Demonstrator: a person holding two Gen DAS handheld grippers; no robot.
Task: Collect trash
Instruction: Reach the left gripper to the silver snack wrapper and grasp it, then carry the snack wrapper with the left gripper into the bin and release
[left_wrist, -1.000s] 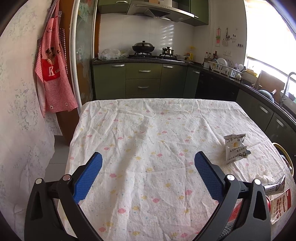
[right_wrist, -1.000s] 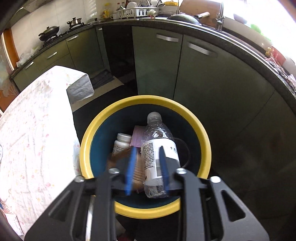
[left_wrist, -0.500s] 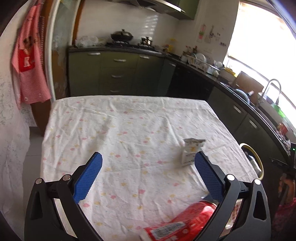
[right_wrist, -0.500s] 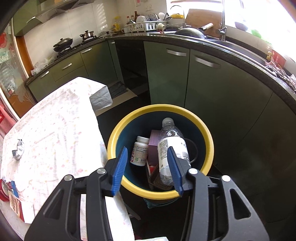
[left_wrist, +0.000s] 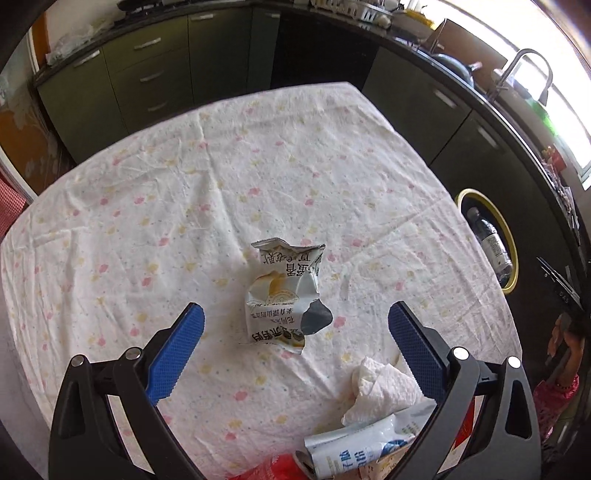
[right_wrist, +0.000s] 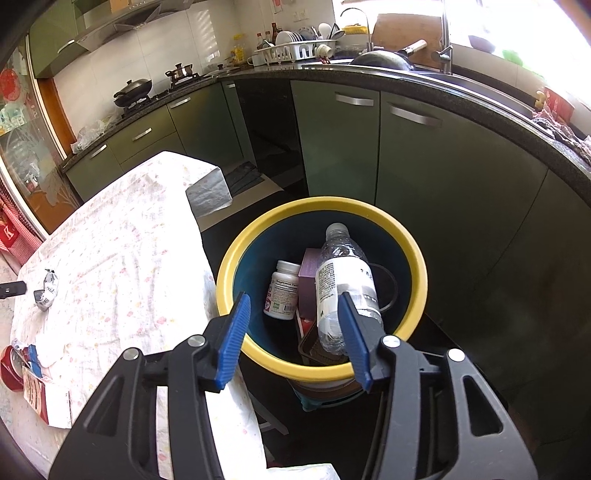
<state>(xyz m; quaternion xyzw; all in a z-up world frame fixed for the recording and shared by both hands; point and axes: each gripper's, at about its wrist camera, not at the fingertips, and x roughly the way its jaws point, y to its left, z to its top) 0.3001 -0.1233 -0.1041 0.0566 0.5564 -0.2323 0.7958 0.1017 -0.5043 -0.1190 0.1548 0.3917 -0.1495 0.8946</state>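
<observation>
The crumpled snack wrapper (left_wrist: 286, 293) lies mid-table, just ahead of my left gripper (left_wrist: 291, 325), jaws wide and empty. It looks light; closing off-centre could skid it away. My right gripper (right_wrist: 295, 308) hangs parted, empty, above the bin (right_wrist: 415, 258).

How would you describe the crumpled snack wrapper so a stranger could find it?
On the floral tablecloth, look near the middle. The snack wrapper lies there alone, silver-white, crumpled, with black printed characters, unlike the plain white tissue nearer the edge.
</observation>
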